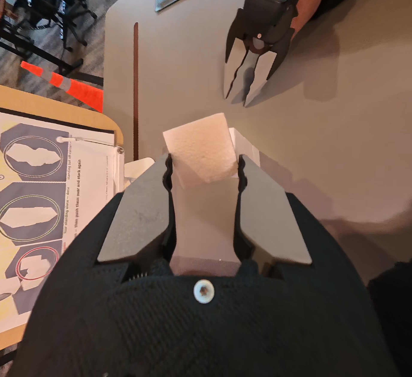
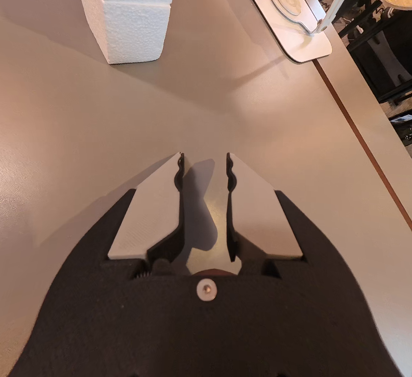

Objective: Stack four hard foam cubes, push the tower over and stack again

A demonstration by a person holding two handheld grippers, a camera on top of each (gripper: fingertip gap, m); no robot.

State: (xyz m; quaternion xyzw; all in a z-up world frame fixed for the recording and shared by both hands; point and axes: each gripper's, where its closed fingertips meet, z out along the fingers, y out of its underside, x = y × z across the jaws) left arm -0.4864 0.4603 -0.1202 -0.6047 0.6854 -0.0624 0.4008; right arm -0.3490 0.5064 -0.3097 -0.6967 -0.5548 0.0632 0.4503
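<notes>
I see a plain grey-beige counter [image 2: 111, 120] with a thin reddish-brown stripe [image 1: 135, 89] running along it. On it, the foam cubes [image 2: 133, 31] are white with a fine pebbled grain; the top cube [image 1: 200, 149] looks creamy under warm light. My left gripper [image 1: 204, 165] and right gripper [image 2: 205, 161] are both black with pale grey panels. Beyond the counter's edge lies an orange cone [image 1: 73, 86] with grey bands. Beside the counter, a white sheet [image 1: 44, 187] shows slate-grey panels.
</notes>
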